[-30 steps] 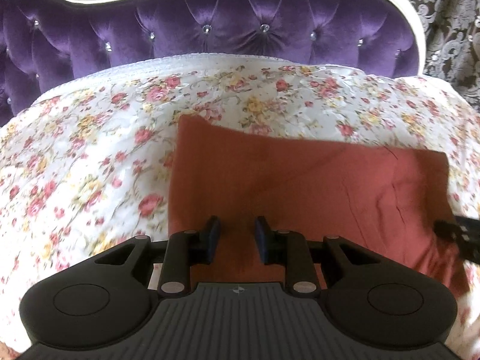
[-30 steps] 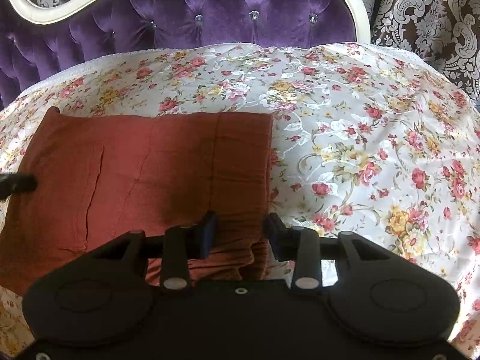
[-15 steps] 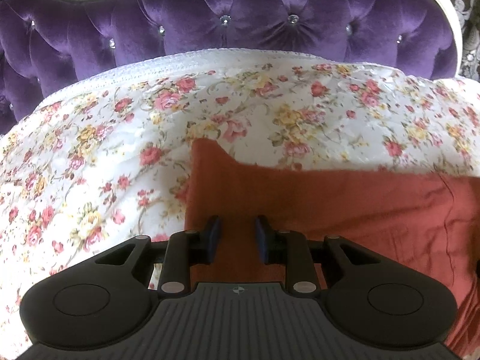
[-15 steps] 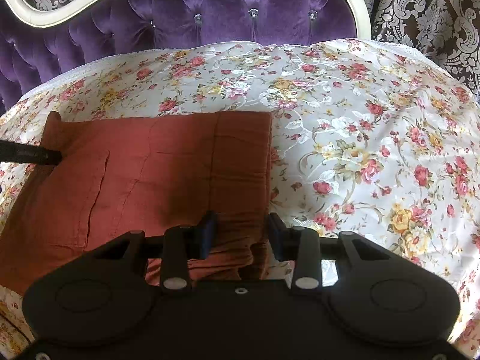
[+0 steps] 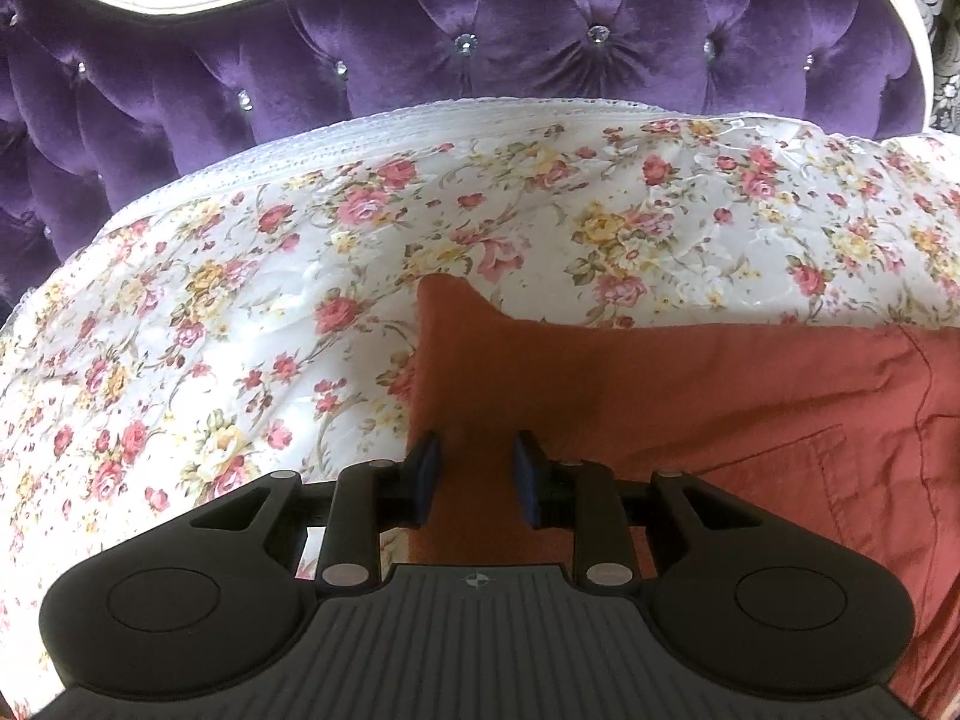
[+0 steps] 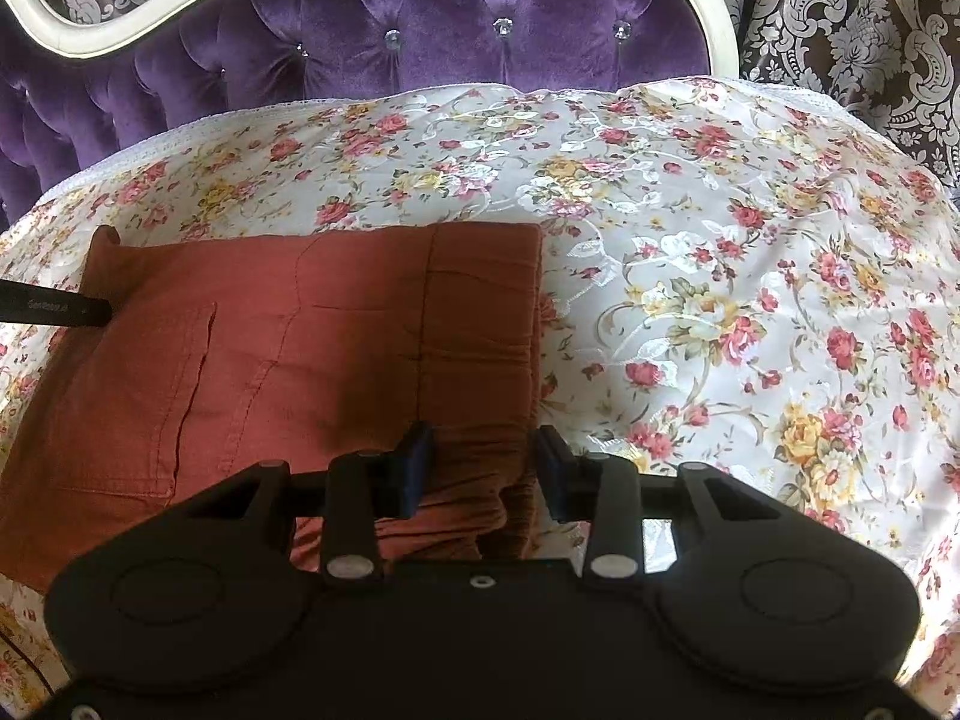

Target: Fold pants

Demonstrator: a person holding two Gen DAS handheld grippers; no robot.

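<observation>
Both claws (fingers parted) low over the folded pants [image 6: 312, 348], left claw [image 5: 474, 471] near one edge, right claw [image 6: 483, 468].

Small pale lettering is showing along the side of the black finger of the left gripper [image 6: 54, 306] reaching in at the left edge of the right wrist view, but it is staying too blurred to read.

The rust-red pants [image 6: 312, 348] are seen folded into a rectangle on the floral bedspread [image 6: 750, 276], before a purple tufted headboard [image 6: 420, 18]. The right claw [image 6: 485, 462] is held with jaws apart over the bunched near-right corner. The left claw's black tip [image 6: 54, 309] is seen at the far-left edge.
</observation>
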